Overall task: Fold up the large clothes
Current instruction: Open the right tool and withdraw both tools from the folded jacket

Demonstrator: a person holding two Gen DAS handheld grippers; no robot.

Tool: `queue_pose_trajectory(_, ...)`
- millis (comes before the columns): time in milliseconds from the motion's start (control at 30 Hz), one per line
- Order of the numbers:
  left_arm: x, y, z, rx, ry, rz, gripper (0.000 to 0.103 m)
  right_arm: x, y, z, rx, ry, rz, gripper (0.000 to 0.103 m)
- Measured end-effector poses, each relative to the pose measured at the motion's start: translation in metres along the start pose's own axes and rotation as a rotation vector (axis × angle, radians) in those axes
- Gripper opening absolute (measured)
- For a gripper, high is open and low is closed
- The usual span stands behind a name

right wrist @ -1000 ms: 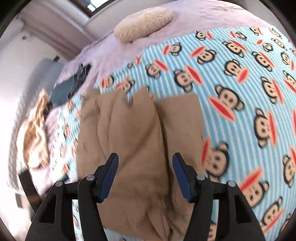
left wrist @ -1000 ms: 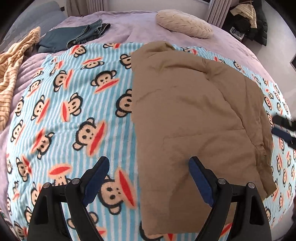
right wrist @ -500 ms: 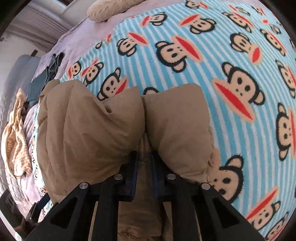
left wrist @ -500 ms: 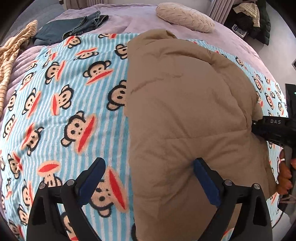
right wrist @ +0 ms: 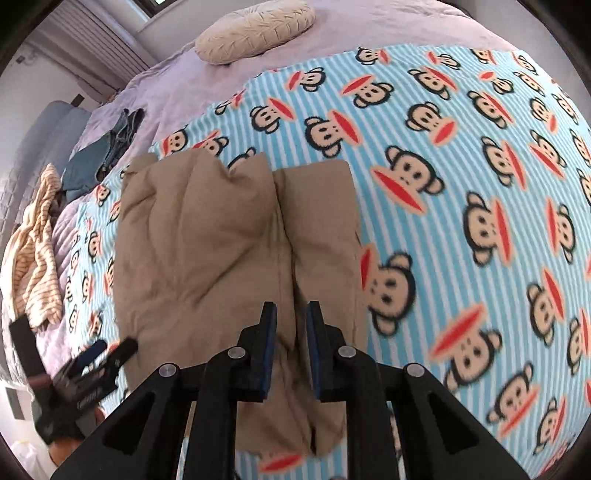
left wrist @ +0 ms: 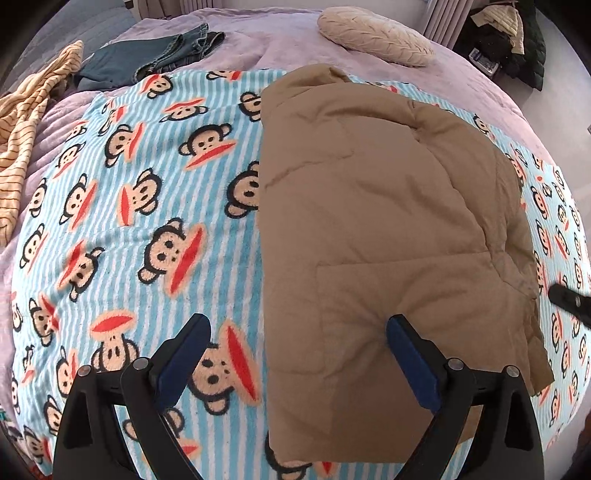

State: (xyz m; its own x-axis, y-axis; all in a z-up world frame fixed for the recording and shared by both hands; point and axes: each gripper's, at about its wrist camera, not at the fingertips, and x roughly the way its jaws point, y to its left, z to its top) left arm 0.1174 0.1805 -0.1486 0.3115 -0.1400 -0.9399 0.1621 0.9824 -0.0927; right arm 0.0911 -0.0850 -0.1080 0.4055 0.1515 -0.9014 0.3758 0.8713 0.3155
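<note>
A puffy tan jacket [left wrist: 369, 203] lies folded on a blue striped monkey-print blanket [left wrist: 129, 221]. My left gripper [left wrist: 297, 321] hangs open over the jacket's near left edge, one finger above the blanket and the other above the cloth. In the right wrist view the jacket [right wrist: 192, 240] has a long crease that runs between my right gripper's [right wrist: 291, 306] fingers. Those jaws stand narrow and are opening slightly, with a ridge of jacket pinched between the pads. The left wrist view shows the right gripper [left wrist: 569, 304] at the jacket's right edge. The left gripper [right wrist: 110, 349] shows at the lower left.
A cream pillow [left wrist: 373, 35] lies at the far end of the purple bedspread [left wrist: 280, 40]. Folded jeans [left wrist: 159, 59] and a yellow striped garment [left wrist: 26, 122] lie far left. Dark clothes [left wrist: 517, 40] are piled beyond the bed's far right corner.
My right gripper was open above the jacket, pushed into the crease and shut on it, then drew back. My left gripper spread a little wider and stayed in place.
</note>
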Motion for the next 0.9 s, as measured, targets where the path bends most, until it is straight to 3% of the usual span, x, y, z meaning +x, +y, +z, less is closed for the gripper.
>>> queue_pose_trajectory(300, -0.014, -0.003, -0.010, 0.029, 0.007, -0.007, 0.097, 0.005, -0.009, -0.047, 0.046, 0.067, -0.019, 0.018)
queue_pose_trajectory(667, -0.031, -0.002, -0.022, 0.022, 0.020, -0.010, 0.097, -0.010, -0.005, -0.050, 0.014, 0.076, -0.009, 0.018)
queue_pose_trajectory(900, -0.080, -0.015, -0.035, 0.021, -0.048, 0.012, 0.097, -0.045, 0.010, -0.052, -0.051, 0.031, 0.010, 0.019)
